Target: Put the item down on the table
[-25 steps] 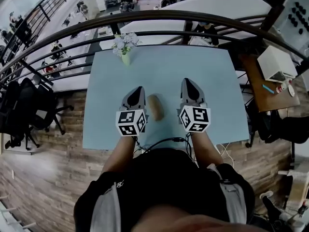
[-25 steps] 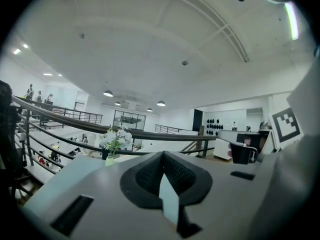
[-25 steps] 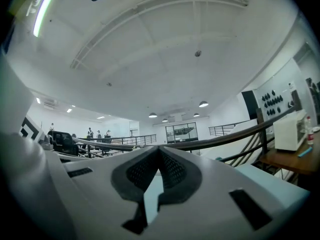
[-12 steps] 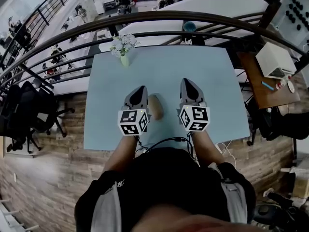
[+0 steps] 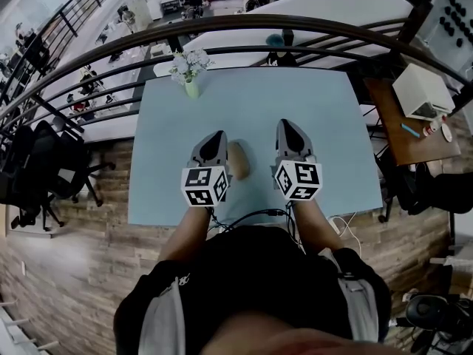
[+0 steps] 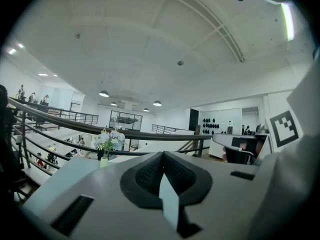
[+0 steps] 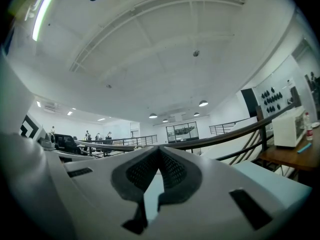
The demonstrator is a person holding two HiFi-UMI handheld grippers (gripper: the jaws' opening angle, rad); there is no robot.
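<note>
A tan oblong item [image 5: 238, 160] lies on the pale blue table [image 5: 325, 109], between my two grippers. My left gripper [image 5: 215, 134] sits just to its left, almost touching its side, and is shut with nothing in it. To the item's right, a short gap away, my right gripper [image 5: 287, 123] is shut and empty too. In the left gripper view the left gripper [image 6: 162, 156] has its jaws together, pointing over the table toward the railing. The right gripper view shows the right gripper [image 7: 159, 151] closed the same way. The item is hidden in both gripper views.
A small vase of pale flowers [image 5: 191, 69] [image 6: 106, 145] stands at the table's far left edge. A dark curved railing [image 5: 244, 28] runs just beyond the table. A brown side desk with a white box [image 5: 423, 95] stands to the right.
My left gripper has edged slightly right, closer to the item. The item and the right gripper have stayed where they were.
</note>
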